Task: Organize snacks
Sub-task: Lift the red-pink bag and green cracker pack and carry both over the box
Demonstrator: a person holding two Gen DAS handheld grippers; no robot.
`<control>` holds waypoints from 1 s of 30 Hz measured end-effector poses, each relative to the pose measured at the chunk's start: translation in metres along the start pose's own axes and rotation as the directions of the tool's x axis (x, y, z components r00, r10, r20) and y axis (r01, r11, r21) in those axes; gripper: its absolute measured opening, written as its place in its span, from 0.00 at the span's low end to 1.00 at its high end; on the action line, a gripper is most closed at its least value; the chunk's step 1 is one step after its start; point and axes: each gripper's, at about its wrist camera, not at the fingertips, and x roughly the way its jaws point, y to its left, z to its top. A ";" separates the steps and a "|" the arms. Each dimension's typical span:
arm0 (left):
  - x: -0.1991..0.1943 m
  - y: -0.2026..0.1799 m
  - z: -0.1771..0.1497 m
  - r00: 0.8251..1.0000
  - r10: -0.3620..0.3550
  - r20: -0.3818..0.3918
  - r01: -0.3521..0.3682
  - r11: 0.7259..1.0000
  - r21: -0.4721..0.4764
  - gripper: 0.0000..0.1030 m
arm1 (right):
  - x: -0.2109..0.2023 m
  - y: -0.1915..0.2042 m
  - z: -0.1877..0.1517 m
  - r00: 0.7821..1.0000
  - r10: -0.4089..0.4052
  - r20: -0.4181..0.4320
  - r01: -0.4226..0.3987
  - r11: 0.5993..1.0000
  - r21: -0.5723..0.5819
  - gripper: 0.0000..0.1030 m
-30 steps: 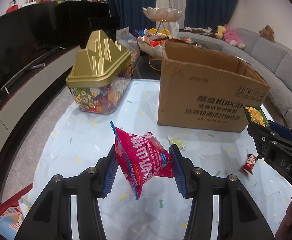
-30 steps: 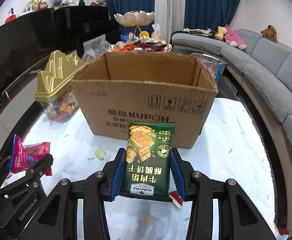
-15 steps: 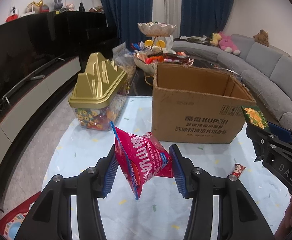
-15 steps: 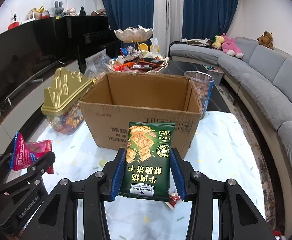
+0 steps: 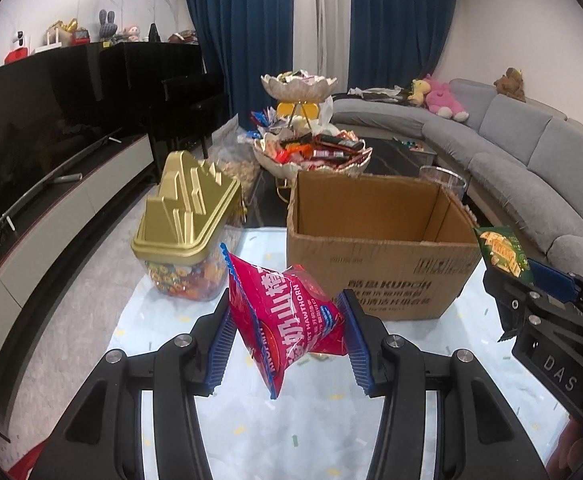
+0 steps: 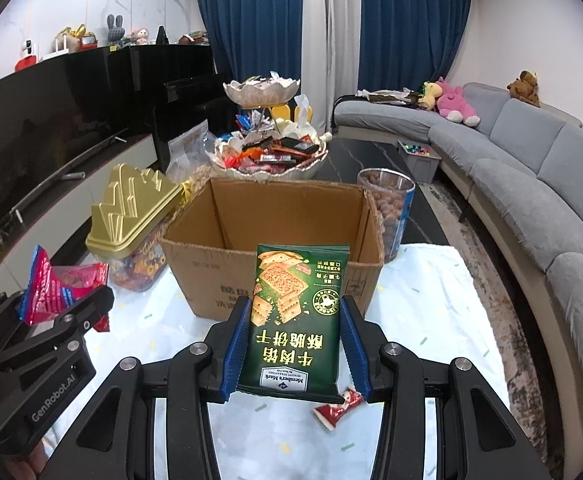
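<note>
Snacks: crumpled pink pouch (image 5: 291, 316) pinched in left gripper (image 5: 289, 344), flat green cracker pack (image 6: 295, 316) in right gripper (image 6: 295, 346).

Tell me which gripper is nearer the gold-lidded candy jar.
Left. The left gripper is just right of the gold-lidded candy jar; the right gripper faces the cardboard box, farther right.

Left hand-held gripper (image 5: 287, 342) & right hand-held gripper (image 6: 295, 344) side by side, both clamped, angled down.
</note>
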 end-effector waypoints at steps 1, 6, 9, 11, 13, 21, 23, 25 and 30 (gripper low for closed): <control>0.000 -0.001 0.004 1.000 -0.002 0.003 0.002 1.000 0.001 0.48 | 0.000 -0.001 0.002 1.000 -0.001 0.002 0.001 1.000 -0.001 0.44; -0.001 -0.004 0.021 1.000 -0.011 0.019 0.011 1.000 0.008 0.48 | -0.002 -0.003 0.014 1.000 -0.008 0.015 0.008 1.000 -0.002 0.44; -0.001 -0.007 0.028 1.000 -0.019 0.024 0.019 1.000 0.012 0.48 | -0.004 -0.005 0.022 1.000 -0.012 0.026 0.012 1.000 -0.001 0.44; -0.001 -0.007 0.034 0.999 -0.025 0.028 0.024 1.000 0.014 0.48 | -0.005 -0.007 0.028 0.999 -0.013 0.032 0.013 1.000 -0.001 0.44; -0.001 -0.009 0.039 0.999 -0.029 0.032 0.029 0.999 0.018 0.48 | -0.005 -0.008 0.034 0.999 -0.015 0.038 0.015 1.000 -0.002 0.44; 0.004 -0.014 0.056 0.998 -0.045 0.046 0.044 0.998 0.035 0.48 | -0.001 -0.014 0.048 0.998 -0.019 0.053 0.019 1.000 0.000 0.44; 0.007 -0.016 0.059 0.998 -0.049 0.045 0.047 0.998 0.039 0.48 | 0.001 -0.016 0.052 0.998 -0.019 0.056 0.019 1.000 0.001 0.44; 0.010 -0.018 0.063 0.998 -0.049 0.045 0.047 0.998 0.044 0.48 | 0.004 -0.017 0.056 0.998 -0.020 0.058 0.020 1.000 0.000 0.44; 0.022 -0.018 0.073 0.998 -0.057 0.038 0.055 0.997 0.047 0.48 | 0.012 -0.021 0.064 0.998 -0.023 0.061 0.023 1.000 -0.003 0.44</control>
